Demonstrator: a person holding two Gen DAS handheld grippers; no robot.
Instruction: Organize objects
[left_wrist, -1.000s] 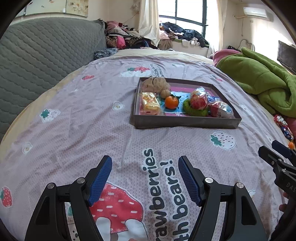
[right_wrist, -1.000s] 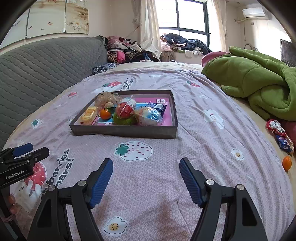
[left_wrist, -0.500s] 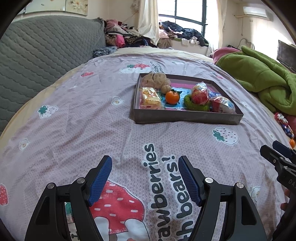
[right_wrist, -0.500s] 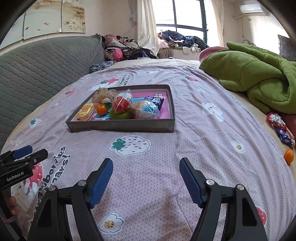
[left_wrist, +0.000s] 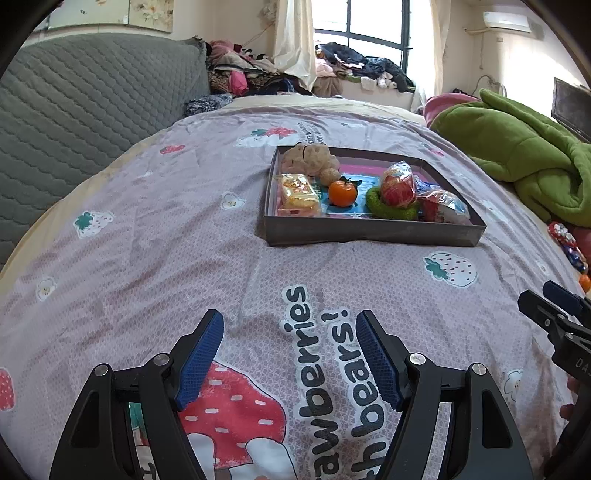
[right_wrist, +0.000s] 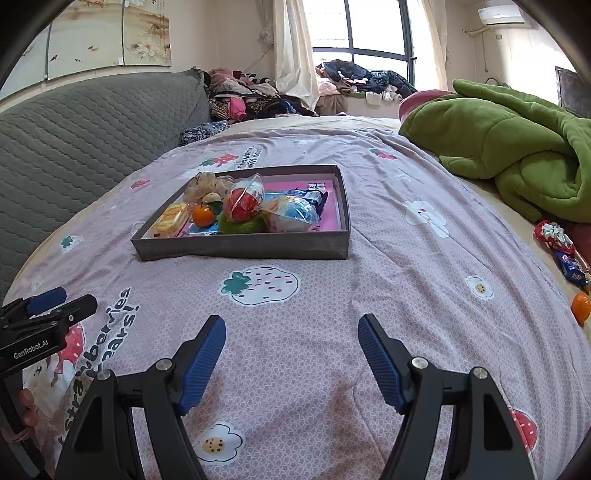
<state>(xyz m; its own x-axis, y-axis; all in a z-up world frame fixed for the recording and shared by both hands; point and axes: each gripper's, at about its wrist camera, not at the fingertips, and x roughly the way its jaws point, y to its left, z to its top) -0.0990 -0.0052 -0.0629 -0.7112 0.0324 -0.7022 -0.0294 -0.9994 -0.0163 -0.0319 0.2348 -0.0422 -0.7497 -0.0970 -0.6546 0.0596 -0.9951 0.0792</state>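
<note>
One tray, two open claws, left claw, right claw, two oranges

We see a matt printed cloth sheet under a dull grey card tray. In it, at ten o'clock, a fuzzy plush toy; at four o'clock, glossy crinkled plastic wrappers. The green blanket looks fleecy, the grey headboard quilted.

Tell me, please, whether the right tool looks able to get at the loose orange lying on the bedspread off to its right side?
Probably yes. The right tool is open and empty, and only bare bedspread lies between it and the loose orange; the wrapped snacks sit beyond, not across the path.
</note>
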